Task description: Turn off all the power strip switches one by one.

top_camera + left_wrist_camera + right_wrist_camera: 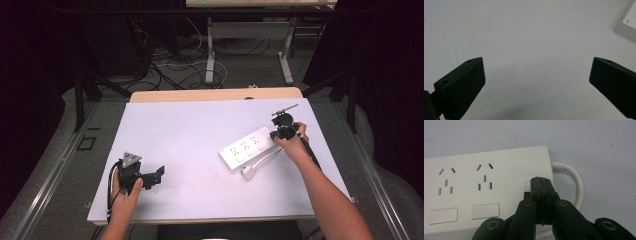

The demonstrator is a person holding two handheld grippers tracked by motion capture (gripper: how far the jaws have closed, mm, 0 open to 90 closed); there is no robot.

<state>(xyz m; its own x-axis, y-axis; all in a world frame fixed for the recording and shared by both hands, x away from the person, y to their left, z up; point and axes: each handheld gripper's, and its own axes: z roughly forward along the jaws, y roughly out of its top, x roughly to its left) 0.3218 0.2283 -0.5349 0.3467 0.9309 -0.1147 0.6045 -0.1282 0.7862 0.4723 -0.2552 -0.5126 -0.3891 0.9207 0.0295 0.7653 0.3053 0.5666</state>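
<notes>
A white power strip lies slanted on the white table, right of centre. Its white cable loops back to a plug near its front side. My right gripper is at the strip's far right end. In the right gripper view its jaws are shut, and the tips rest on a small raised switch on the power strip, next to the cable. Near the table's front left my left gripper is held open over bare table. The left gripper has nothing between its jaws.
A corner of the power strip shows at the upper right of the left gripper view. Beyond the table's far edge stand the legs of another desk and loose cables on the floor. Metal rails run along both sides.
</notes>
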